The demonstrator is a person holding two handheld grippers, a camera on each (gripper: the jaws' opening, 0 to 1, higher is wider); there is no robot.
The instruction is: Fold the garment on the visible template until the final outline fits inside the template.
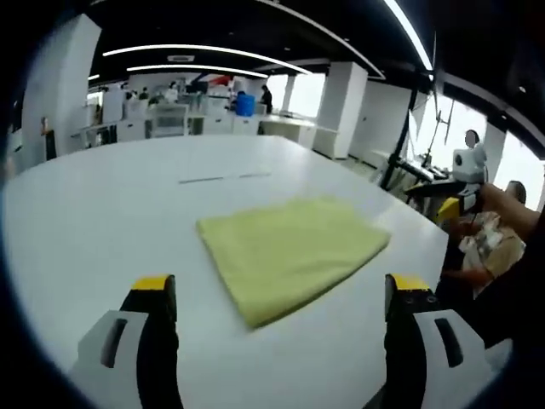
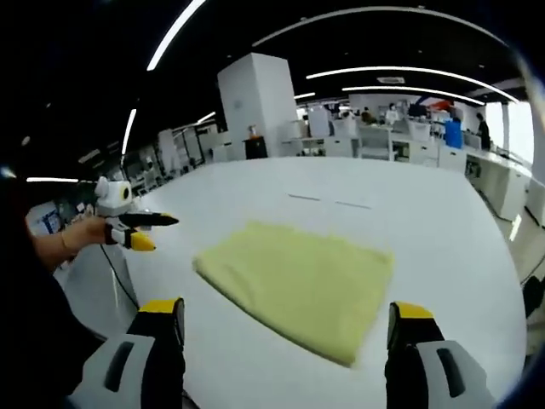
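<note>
Tools, left [image 1: 277, 294] and right [image 2: 285, 317], gape empty; bare white bench [image 1: 102, 213] around; folded yellow cloth [image 1: 289, 251] at 12 o'clock.

White table [image 1: 102, 213], folded yellow cloth [image 1: 289, 251] flat on it

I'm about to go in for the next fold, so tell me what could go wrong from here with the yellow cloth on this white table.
1. The flat yellow-green fabric cloth lies apart from both open tongs, left and right; a shallow pinch may lift only the top layer if it is already folded.
2. The smooth white table could let the cloth slide.
3. Only two faint dark marks show beyond the cloth, so judging fit may be hard.
</note>
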